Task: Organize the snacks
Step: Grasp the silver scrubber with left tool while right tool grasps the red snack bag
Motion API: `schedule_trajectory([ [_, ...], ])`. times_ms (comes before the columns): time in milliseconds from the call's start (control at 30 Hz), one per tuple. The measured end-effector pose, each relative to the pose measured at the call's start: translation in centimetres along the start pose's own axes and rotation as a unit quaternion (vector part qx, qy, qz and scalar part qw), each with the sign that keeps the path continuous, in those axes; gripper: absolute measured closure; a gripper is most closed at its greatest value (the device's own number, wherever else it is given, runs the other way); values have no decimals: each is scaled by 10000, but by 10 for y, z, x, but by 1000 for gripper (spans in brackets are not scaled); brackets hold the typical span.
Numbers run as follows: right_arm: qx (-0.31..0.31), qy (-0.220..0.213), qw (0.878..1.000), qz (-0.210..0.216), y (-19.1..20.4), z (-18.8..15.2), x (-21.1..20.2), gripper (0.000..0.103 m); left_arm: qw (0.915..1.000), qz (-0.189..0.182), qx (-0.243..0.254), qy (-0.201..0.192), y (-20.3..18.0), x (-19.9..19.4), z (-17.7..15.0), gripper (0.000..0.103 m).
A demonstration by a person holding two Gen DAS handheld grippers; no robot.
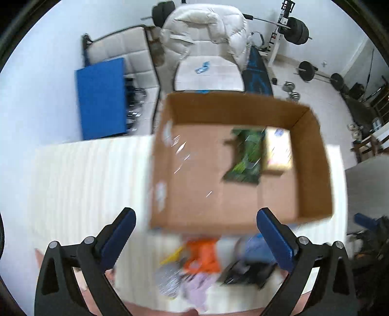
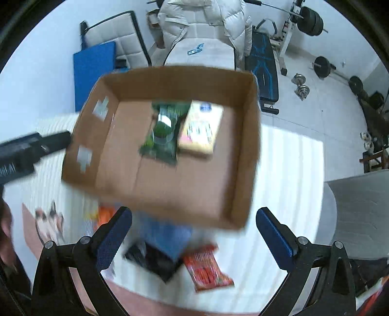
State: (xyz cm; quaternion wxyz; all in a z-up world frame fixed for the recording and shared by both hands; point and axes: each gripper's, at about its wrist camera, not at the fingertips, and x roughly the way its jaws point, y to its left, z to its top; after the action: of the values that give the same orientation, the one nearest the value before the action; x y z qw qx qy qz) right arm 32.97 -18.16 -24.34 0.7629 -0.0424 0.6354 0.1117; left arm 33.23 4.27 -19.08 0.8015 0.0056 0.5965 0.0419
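An open cardboard box point(image 1: 313, 160) point(image 2: 250, 136) stands on a white table point(image 1: 92, 175) point(image 2: 289, 175). Inside it lie a green snack packet point(image 1: 245, 155) point(image 2: 163, 131) and a yellow snack box point(image 1: 278, 148) point(image 2: 200, 128), side by side. In front of the box, loose snacks lie blurred: an orange packet point(image 1: 203, 255), a blue packet point(image 1: 255, 248) point(image 2: 165, 235), a black packet point(image 1: 245, 269) point(image 2: 150, 260), a red packet point(image 2: 206, 267). My left gripper point(image 1: 195, 218) is open above the pile, holding nothing. My right gripper point(image 2: 194, 216) is open too, also empty.
The left gripper's black body point(image 2: 26, 148) shows at the left of the right wrist view. Beyond the table stand a chair with a white padded jacket point(image 1: 206, 26) point(image 2: 206, 17), a blue board point(image 1: 102, 97) and weight equipment point(image 1: 296, 29) on the floor. A grey surface point(image 2: 362, 214) lies to the right.
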Motion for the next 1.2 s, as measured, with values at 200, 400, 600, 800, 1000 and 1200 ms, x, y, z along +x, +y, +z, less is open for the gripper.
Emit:
schedule_trajectory([
  [200,-24,872,9958,-265,-8,-79,61,0,9953,137,-333,900,39,49,-93,3],
  [400,188,1262,9912,-345,-8,-107,120,2,9839,246,-493,1698,58,118,-135,22],
  [600,246,1357,9891,-512,-1,-111,142,10,9765,450,-299,2085,57,162,-145,22],
  [800,469,1489,9865,-498,-8,-114,159,39,9728,429,-587,2201,66,178,-149,54],
  [1000,876,1785,9799,-179,-16,-138,157,51,9677,313,-900,2334,82,171,-183,60],
  [1200,905,2047,9746,-59,-6,-182,155,50,9661,194,-949,2393,83,165,-229,57],
])
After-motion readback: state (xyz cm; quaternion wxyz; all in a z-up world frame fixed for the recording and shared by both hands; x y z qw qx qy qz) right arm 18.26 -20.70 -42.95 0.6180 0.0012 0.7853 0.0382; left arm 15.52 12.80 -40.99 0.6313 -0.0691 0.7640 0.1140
